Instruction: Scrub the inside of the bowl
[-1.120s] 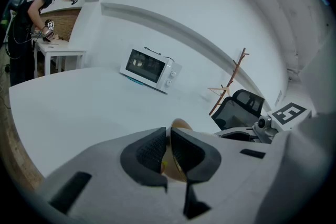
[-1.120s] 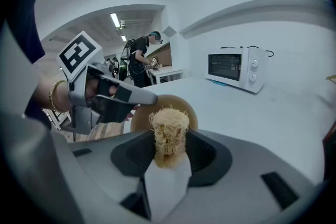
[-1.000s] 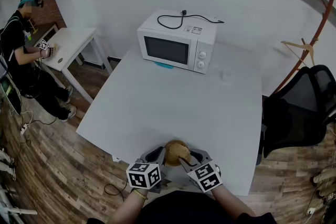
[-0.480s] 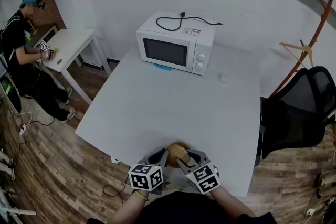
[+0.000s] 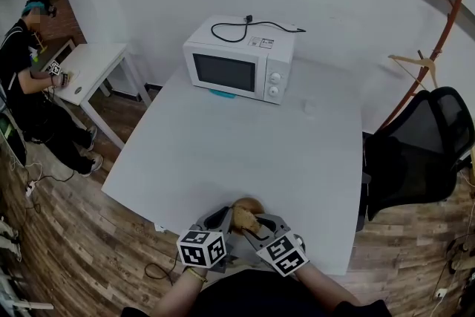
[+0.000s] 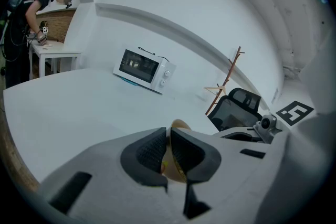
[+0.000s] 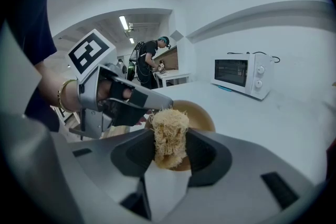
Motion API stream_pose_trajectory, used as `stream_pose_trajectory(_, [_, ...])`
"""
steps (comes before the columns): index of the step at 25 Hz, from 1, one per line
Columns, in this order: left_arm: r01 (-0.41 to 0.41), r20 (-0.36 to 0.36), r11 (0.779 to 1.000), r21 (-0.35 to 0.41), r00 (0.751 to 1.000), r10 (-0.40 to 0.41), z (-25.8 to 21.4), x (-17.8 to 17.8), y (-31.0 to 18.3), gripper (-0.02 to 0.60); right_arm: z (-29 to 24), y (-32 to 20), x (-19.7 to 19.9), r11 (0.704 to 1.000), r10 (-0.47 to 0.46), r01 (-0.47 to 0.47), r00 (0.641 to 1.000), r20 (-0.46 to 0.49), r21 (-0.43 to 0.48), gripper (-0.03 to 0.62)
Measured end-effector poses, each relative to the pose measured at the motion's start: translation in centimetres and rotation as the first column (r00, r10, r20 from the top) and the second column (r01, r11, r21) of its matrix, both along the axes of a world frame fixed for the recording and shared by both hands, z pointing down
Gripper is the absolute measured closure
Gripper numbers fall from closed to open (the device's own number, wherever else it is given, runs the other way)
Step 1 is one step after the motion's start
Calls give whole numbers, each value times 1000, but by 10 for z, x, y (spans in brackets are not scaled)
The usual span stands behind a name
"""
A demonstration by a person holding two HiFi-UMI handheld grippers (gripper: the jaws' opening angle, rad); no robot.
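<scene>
Between the jaws of the left gripper (image 6: 169,136) stands the thin wall of the bowl (image 6: 180,124). The bowl is small and round, tan-brown, with a smooth and paler inside. It is tipped, so its opening faces the right gripper (image 7: 169,140). The left jaws are almost together and press on the wall from both sides, so they grip the bowl by its rim.

The right jaws stand a little apart and are clamped on a scrubber (image 7: 169,120), a rough bundle of yellowish fibres that sticks up above the pads. The scrubber is just in front of the bowl's opening; I cannot tell if it touches the inside.

In the head view both grippers meet at the near edge of the white table (image 5: 245,137), close to the person's body. At the far side of the table stands a white microwave (image 5: 237,70) with a black cable on top.
</scene>
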State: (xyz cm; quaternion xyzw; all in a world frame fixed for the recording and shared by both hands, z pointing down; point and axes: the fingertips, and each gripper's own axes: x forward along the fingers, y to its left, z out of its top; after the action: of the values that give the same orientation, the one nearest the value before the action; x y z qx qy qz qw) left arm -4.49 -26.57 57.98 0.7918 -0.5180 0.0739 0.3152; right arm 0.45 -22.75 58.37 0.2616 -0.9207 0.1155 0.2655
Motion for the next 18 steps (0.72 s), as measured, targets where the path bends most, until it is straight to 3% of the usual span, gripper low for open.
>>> stream_pose_trajectory(18, [-31, -1, 999, -30, 1000, 31, 12, 4, 6, 549, 15, -11, 30, 993, 112, -116, 990, -88, -35, 428])
